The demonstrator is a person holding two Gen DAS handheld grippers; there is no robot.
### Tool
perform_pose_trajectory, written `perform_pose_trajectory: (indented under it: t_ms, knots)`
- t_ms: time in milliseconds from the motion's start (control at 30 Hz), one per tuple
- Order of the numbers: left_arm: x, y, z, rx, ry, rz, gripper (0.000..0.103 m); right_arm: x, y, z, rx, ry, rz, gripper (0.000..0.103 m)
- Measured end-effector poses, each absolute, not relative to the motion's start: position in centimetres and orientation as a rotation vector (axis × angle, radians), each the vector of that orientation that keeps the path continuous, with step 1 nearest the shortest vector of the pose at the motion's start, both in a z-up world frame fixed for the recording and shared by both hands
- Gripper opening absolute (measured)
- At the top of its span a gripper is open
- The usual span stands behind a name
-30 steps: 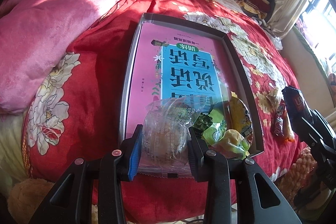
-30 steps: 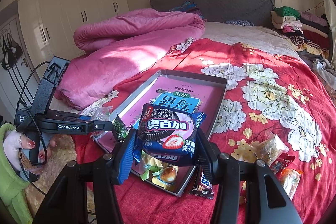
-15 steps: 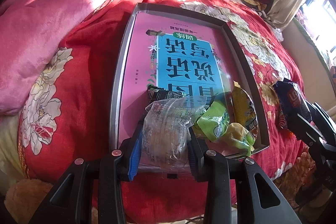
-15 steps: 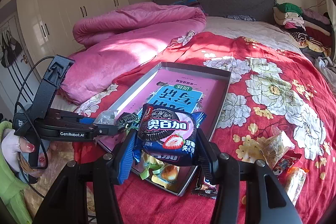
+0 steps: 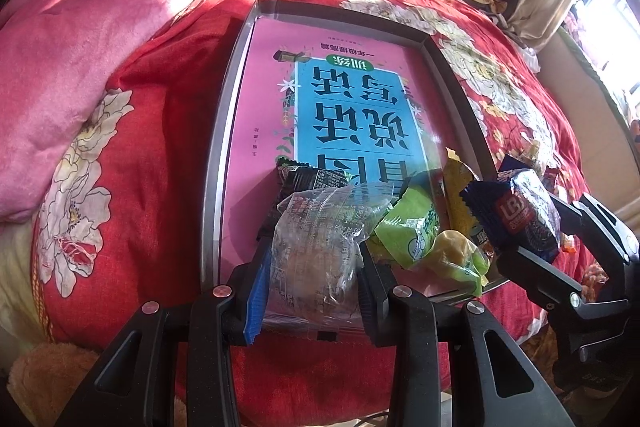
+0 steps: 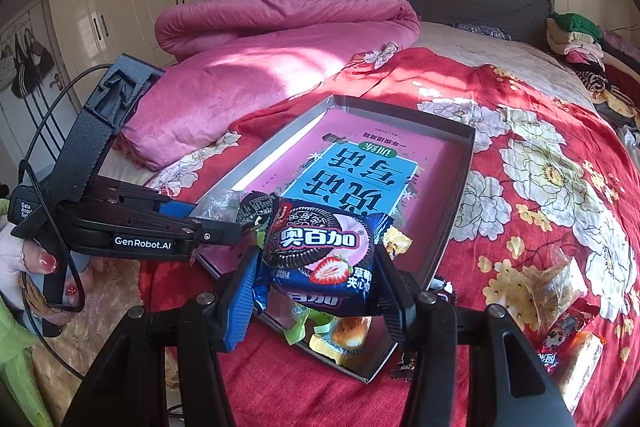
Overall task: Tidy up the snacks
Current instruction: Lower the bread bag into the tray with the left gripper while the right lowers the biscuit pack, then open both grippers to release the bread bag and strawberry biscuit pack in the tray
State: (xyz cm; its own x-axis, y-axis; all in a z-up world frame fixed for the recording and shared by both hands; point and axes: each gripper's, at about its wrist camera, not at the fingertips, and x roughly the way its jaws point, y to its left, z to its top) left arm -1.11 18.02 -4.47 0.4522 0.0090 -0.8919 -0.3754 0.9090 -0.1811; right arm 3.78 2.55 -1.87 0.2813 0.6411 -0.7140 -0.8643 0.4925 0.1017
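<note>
A: Two grippers, each with a snack in it. The left gripper (image 5: 312,267) pinches a clear packet (image 5: 316,247) between its fingers, low over the near edge of the tray (image 5: 224,131).

B: And the right one?

A: The right gripper (image 6: 320,279) is pressed onto a blue cookie pack (image 6: 320,247) with a strawberry on the front, held above the tray's near right corner. In the left wrist view that same pack (image 5: 520,211) shows at the right, just past the tray's right rim.

B: What lies in the tray?

A: A pink book (image 5: 344,99) with a blue panel covers the bottom. At the near end sits a small heap: a black packet (image 5: 308,183) just behind the clear one, a green packet (image 5: 412,227) beside it, and a yellow packet (image 5: 460,187) against the right rim.

B: Where does the tray sit?

A: On a red flowered bedspread (image 6: 540,147), with a pink quilt (image 6: 260,51) bunched along its left side. More snacks — a clear bag (image 6: 556,287) and an orange packet (image 6: 580,359) — lie on the bedspread off the tray's right side, near the bed's front edge.

B: The hand?

A: A hand (image 6: 24,259) with red nails grips the left handle at the left edge of the right wrist view.
</note>
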Motion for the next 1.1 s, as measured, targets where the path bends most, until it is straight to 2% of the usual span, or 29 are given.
perform_pose_trajectory:
  t_ms: [533, 1100]
  knots:
    - [-0.7, 17.6, -4.7, -0.364, 1.088, 0.227, 0.039, 3.3, 3.7, -4.4, -0.405, 0.838, 1.037, 0.055]
    - [-0.2, 15.8, -4.5, -0.315, 1.081, 0.149, 0.039, 4.0, 3.1, -4.7, -0.402, 0.834, 0.985, 0.057]
